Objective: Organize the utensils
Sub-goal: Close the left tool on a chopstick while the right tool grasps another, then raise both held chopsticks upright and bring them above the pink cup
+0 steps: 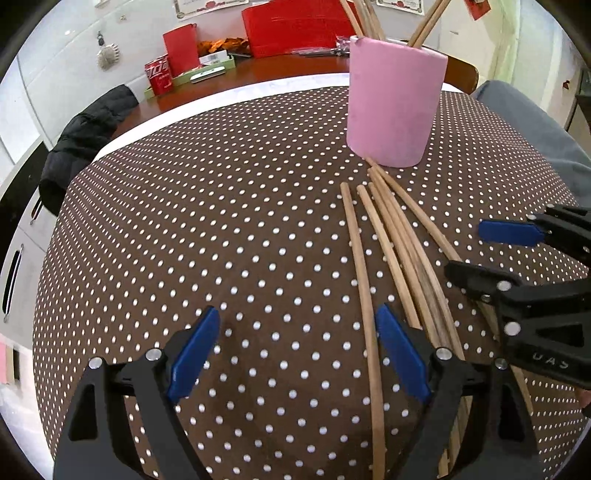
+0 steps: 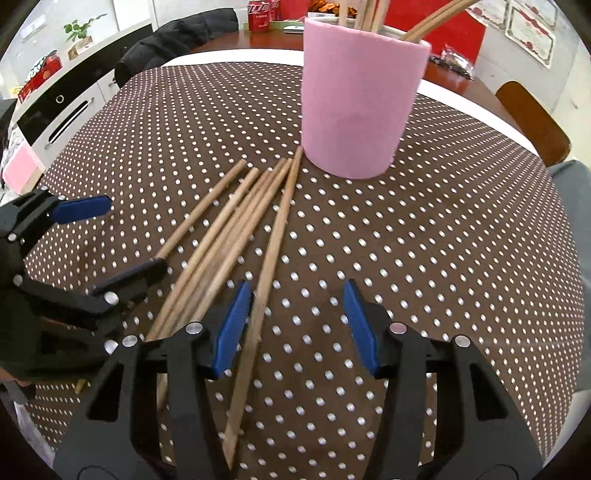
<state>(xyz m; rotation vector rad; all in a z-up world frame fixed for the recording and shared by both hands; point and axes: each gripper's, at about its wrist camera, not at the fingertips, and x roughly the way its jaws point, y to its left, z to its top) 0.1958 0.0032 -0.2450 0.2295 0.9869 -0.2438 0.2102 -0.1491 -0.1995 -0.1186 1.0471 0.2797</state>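
Observation:
Several wooden chopsticks (image 1: 397, 251) lie loose on the brown dotted tablecloth (image 1: 221, 221), fanned out just in front of a pink cup (image 1: 393, 103) that holds several more chopsticks upright. My left gripper (image 1: 295, 350) is open and empty, low over the cloth, with the leftmost chopstick running between its fingers. My right gripper (image 2: 297, 325) is open and empty, with one chopstick (image 2: 273, 243) passing between its fingers beside the left pad. The pile (image 2: 229, 229) and the cup (image 2: 358, 99) show in the right wrist view too. Each gripper appears in the other's view, the right (image 1: 484, 254) and the left (image 2: 122, 236).
A black jacket (image 1: 81, 144) hangs over a chair at the table's far left. Red boxes (image 1: 295, 26), a red can (image 1: 159, 75) and a green tray sit on the wooden table beyond the cloth. A wooden chair (image 2: 532, 118) stands at the right.

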